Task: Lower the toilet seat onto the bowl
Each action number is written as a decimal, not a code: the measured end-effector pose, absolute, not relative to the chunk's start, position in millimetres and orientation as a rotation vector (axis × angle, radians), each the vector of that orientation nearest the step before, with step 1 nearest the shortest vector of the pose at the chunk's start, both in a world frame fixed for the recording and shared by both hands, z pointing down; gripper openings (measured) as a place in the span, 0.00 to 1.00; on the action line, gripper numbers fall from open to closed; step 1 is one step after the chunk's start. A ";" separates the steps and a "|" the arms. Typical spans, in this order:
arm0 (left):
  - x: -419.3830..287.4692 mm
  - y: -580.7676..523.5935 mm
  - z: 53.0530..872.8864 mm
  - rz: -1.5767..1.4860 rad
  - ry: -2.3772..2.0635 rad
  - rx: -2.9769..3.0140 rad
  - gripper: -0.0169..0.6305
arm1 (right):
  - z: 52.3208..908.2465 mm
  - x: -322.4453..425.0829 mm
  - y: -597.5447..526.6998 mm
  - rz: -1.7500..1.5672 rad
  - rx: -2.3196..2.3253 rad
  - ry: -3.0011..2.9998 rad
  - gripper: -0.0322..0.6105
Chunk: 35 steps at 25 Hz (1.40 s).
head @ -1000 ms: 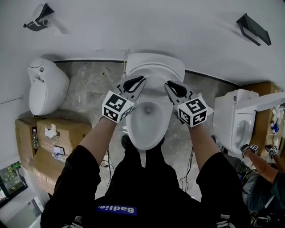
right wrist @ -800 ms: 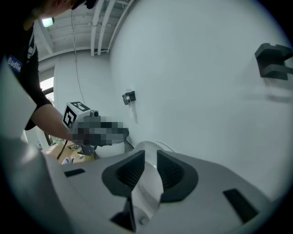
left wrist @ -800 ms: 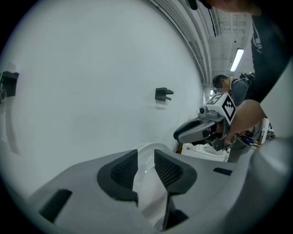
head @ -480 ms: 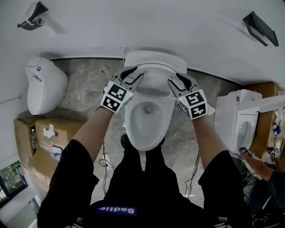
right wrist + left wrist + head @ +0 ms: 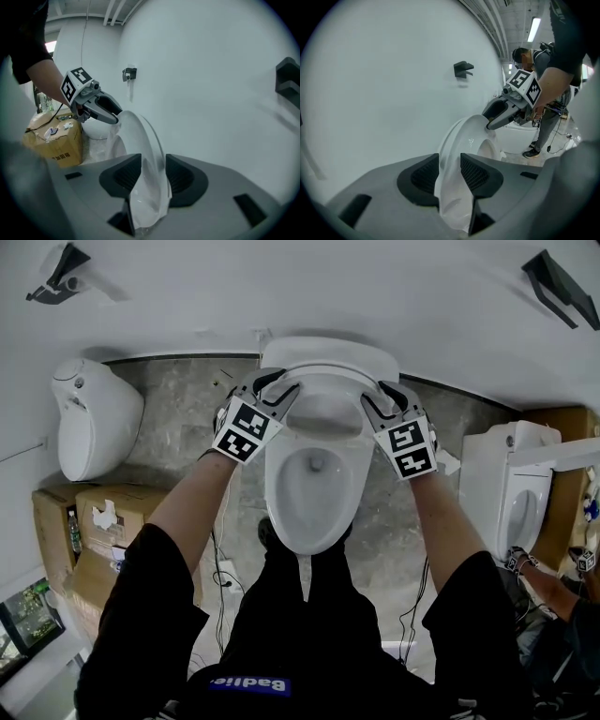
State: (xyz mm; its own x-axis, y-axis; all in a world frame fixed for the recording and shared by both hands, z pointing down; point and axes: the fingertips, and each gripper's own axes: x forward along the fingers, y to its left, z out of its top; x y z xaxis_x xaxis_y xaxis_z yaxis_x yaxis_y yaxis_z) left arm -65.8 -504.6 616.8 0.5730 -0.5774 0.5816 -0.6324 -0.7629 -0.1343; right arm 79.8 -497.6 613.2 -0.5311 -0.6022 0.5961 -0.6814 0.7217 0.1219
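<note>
Straddling the raised white plastic toilet seat [image 5: 328, 360], which stands upright at the far end of the white ceramic bowl [image 5: 275, 486]. Head view: left gripper [image 5: 277, 388] at its left edge, right gripper [image 5: 386, 392] at its right edge.

Left gripper view: jaws have just been opening and are spread, with the seat rim [image 5: 464, 136] between the pads, unclamped.

Right gripper view: the same.

Best next: close both evenly on the rim, then swing it down nearward with hands level, slowing near the bowl.

Bare test room: several toilets [image 5: 314, 498] along white wall [image 5: 281, 287], cardboard boxes [image 5: 89, 521]
</note>
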 end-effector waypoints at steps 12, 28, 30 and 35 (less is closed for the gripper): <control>-68.8 -505.2 620.7 0.955 -1.130 2.695 0.21 | 616.0 83.7 -494.7 0.073 1.042 -2.287 0.25; -69.3 -427.1 613.0 0.987 -1.046 2.681 0.21 | 604.6 83.6 -419.8 0.043 1.006 -2.210 0.24; -69.5 -416.9 612.5 1.000 -1.030 2.688 0.21 | 603.9 82.4 -410.0 0.041 1.002 -2.192 0.24; -69.8 -389.3 613.3 1.030 -0.966 2.712 0.20 | 605.3 80.6 -383.0 0.052 0.994 -2.135 0.24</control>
State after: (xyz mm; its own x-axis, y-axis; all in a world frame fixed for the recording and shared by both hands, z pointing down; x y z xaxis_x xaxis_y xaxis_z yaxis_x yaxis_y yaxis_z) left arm -69.8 -389.3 613.3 0.5742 -0.5311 0.6230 -0.5878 -0.7972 -0.1378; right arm 80.6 -383.0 605.3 -0.4026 -0.6371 0.6573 -0.6684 0.6952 0.2645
